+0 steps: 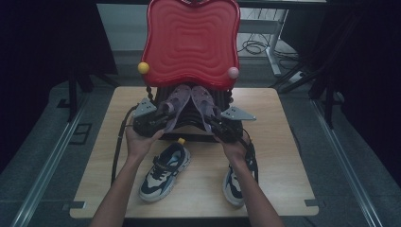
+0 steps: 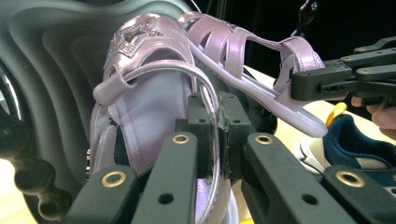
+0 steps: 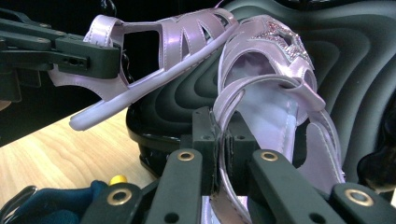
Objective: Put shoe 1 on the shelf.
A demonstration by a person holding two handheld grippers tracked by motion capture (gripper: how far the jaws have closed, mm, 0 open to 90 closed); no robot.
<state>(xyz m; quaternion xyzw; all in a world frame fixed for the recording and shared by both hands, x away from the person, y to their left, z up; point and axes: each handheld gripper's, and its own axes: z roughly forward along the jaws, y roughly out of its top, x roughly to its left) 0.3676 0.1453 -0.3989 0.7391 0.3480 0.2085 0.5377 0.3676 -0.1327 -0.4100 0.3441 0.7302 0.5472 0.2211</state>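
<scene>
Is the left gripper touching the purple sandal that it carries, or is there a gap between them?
Touching. In the left gripper view, the left gripper has its jaws closed on the heel strap of the purple sandal, with the strap pinched between the pads.

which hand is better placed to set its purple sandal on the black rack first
Neither, by much. The left tongs are shut on the left sandal, the right tongs on the right sandal, both toes up against the black rack. Perhaps left, marginally.

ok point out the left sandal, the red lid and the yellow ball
left sandal (image 2: 154, 100), left gripper view, on its insole
red lid (image 1: 191, 40), high view, on its rippled middle
yellow ball (image 1: 143, 67), high view, on the ball at the lid's left corner
</scene>
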